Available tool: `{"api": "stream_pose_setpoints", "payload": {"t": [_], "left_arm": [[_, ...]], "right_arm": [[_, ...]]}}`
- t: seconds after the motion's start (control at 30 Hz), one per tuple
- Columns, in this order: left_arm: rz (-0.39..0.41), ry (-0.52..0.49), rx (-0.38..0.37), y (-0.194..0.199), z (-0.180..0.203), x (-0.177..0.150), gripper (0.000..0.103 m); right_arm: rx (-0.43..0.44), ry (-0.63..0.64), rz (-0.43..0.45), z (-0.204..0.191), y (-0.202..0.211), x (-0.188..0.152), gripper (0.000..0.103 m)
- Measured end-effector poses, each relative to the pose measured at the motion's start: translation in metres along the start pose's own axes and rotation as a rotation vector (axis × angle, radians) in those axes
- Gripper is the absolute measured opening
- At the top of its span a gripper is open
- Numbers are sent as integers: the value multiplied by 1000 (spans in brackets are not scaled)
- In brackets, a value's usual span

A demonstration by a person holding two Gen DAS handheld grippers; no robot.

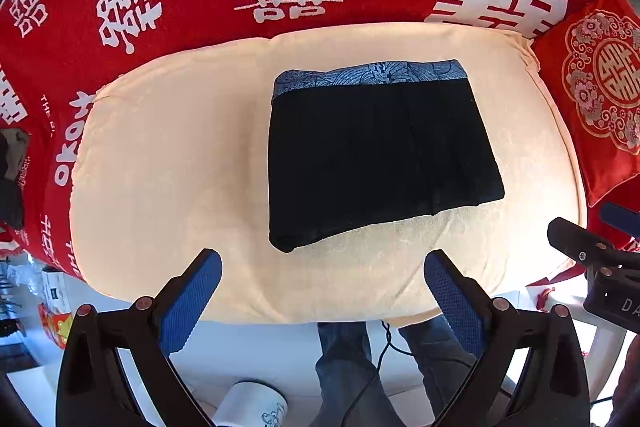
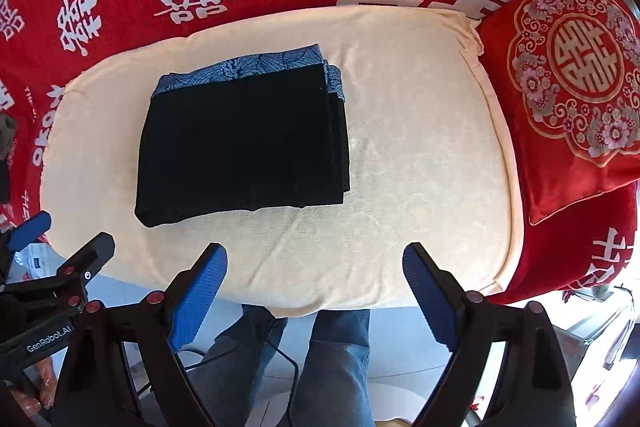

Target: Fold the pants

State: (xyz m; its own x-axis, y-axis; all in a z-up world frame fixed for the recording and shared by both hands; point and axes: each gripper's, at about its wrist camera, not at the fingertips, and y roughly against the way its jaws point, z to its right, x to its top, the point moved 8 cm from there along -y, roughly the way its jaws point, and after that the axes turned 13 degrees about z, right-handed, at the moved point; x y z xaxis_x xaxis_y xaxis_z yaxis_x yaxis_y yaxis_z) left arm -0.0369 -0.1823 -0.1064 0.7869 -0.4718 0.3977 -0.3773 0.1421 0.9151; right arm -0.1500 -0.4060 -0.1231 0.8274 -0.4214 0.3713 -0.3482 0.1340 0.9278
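We think the folding looks done: the black pants with the blue patterned waistband (image 1: pixel 380 151) lie folded on the cream cushion (image 1: pixel 172 167); our left hand-held gripper (image 1: pixel 324 291) and right hand-held gripper (image 2: pixel 316 287) both hang wide open and empty; next, maybe only smoothing.

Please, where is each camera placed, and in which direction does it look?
Left wrist: on the left gripper, facing down at the folded pants on the cream towel; own open fingers and jeans-clad legs show.
Right wrist: on the right gripper, facing down likewise; same body parts show.
Shared: pants, towel, red cushion, each other's gripper.
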Motion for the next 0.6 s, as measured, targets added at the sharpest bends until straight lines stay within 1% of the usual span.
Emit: {"api": "stream_pose_setpoints", "payload": {"t": [0.6], "left_arm": [[12, 5, -15, 5, 0, 5, 101]], "right_arm": [[2, 22, 6, -10, 2, 1, 91]]}}
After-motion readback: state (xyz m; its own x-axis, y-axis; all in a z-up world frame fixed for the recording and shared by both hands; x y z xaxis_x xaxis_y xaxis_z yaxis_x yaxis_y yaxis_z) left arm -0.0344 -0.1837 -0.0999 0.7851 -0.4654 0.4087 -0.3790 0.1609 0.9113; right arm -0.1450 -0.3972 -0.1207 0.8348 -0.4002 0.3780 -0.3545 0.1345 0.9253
